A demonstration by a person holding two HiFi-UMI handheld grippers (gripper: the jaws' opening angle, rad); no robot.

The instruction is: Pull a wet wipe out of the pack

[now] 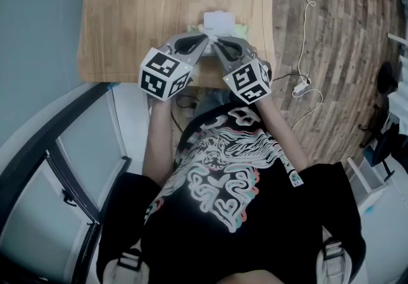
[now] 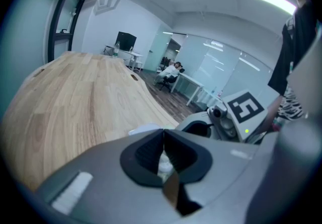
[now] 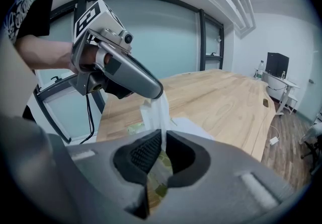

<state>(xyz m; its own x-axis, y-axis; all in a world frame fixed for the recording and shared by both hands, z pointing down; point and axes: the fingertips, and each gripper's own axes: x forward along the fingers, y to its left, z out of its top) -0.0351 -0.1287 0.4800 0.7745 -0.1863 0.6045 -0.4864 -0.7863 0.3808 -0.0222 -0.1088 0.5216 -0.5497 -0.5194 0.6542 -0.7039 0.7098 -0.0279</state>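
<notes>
The wipes pack [image 1: 220,21], white on top with green edges, lies on the wooden table [image 1: 127,14] near its front edge. Both grippers meet over it. My left gripper [image 3: 157,92] is shut on the top of a white wet wipe [image 3: 155,112], which hangs from its tip down toward the pack [image 3: 193,128]. The lower end of the wipe runs into the thin slit between the pads of my right gripper [image 3: 163,140], which looks shut on it. In the left gripper view the left gripper [image 2: 164,135] has its pads together, with white wipe [image 2: 165,163] showing behind them.
The person stands at the table's near edge [image 1: 115,78]. A cable and charger [image 1: 299,85] lie on the wooden floor to the right. A glass wall with dark frames [image 1: 64,168] runs along the left. Desks and a seated person [image 2: 171,73] are far behind the table.
</notes>
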